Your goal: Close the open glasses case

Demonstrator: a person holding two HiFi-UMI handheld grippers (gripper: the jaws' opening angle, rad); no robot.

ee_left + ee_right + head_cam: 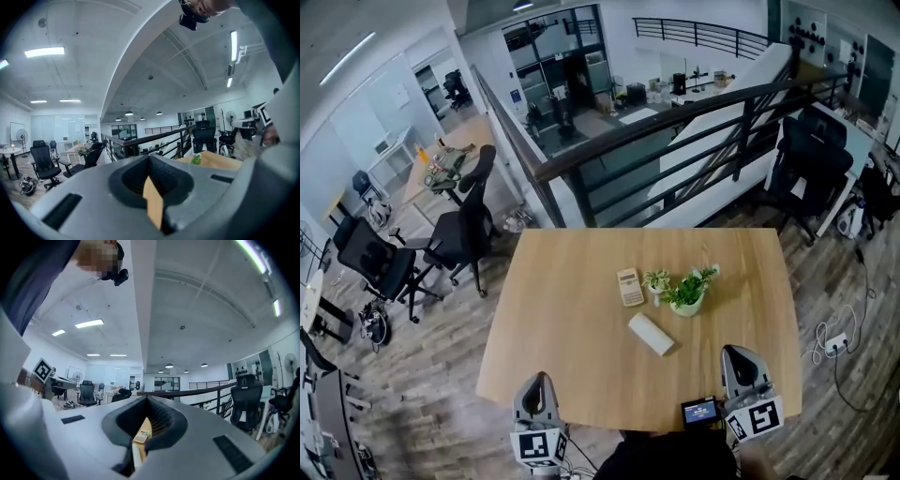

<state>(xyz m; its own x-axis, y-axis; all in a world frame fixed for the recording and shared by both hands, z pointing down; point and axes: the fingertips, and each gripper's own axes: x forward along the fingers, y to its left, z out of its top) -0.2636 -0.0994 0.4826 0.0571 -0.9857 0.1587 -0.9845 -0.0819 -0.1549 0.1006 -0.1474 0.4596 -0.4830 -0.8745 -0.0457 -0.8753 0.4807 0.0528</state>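
— How are the claws held?
— The left claw and the right claw are both seen shut, with nothing gripped.
— Where is the glasses case?
— The glasses case is seen closed on the table, ahead of both claws, nearer the right one.

No legible text or signs

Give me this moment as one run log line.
glasses case: looks closed, on table | left gripper: shut, empty | right gripper: shut, empty | both at near table edge
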